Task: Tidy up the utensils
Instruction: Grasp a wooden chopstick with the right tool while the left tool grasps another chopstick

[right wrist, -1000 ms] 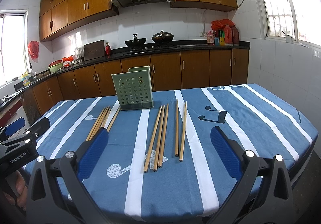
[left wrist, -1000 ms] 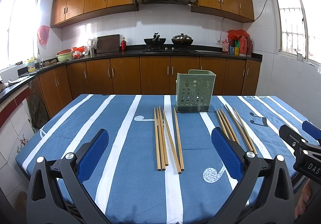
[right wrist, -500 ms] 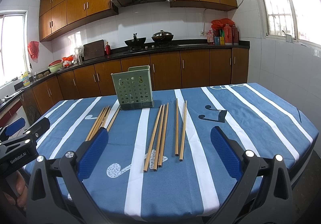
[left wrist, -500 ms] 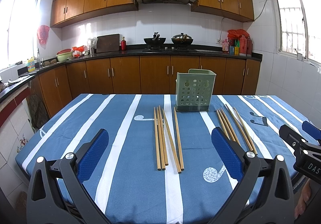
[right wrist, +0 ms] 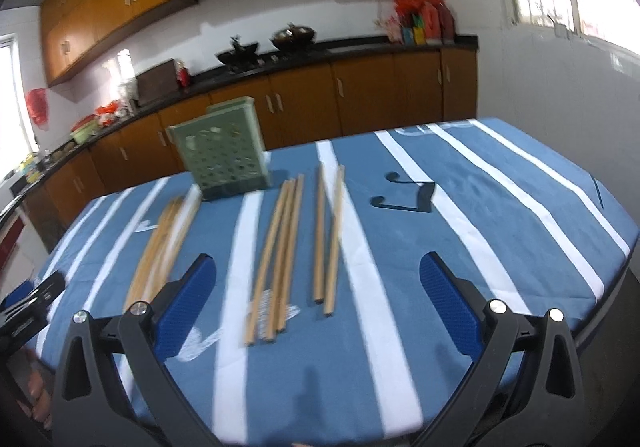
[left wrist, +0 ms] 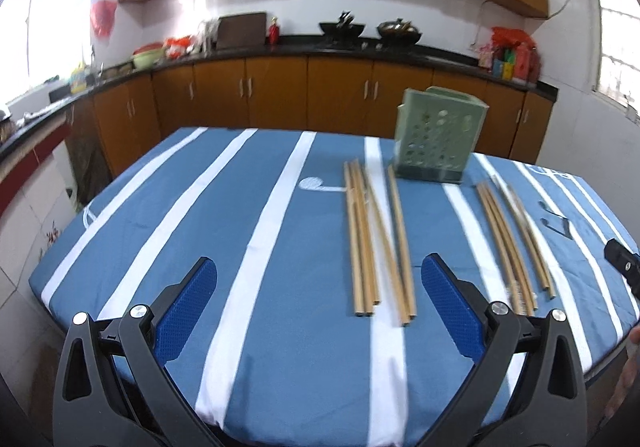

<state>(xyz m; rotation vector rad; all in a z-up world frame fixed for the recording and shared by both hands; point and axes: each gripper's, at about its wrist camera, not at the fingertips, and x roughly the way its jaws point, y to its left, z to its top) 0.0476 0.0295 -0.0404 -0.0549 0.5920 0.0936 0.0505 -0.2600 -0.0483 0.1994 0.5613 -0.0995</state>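
Note:
Several wooden chopsticks lie on the blue striped tablecloth (left wrist: 200, 231) in groups. In the left wrist view one group (left wrist: 362, 243) lies ahead and another (left wrist: 516, 239) to the right. A green perforated utensil holder (left wrist: 438, 141) stands upright behind them. My left gripper (left wrist: 318, 303) is open and empty, just short of the near chopstick ends. In the right wrist view the holder (right wrist: 222, 159) stands at the back left, with chopstick groups at left (right wrist: 160, 247), middle (right wrist: 278, 255) and right (right wrist: 328, 235). My right gripper (right wrist: 316, 299) is open and empty over the near ends.
The table (right wrist: 520, 207) ends close to both grippers at the front edge. Brown kitchen cabinets and a dark counter (left wrist: 320, 47) with woks and bottles run behind. The other gripper's tip shows at the right edge (left wrist: 622, 267) and at the left edge (right wrist: 32, 299).
Both grippers have risen, tilted down and moved forward over the table, so the chopsticks now lie closer between the fingers. Both views are motion-blurred. The jaws stay open.

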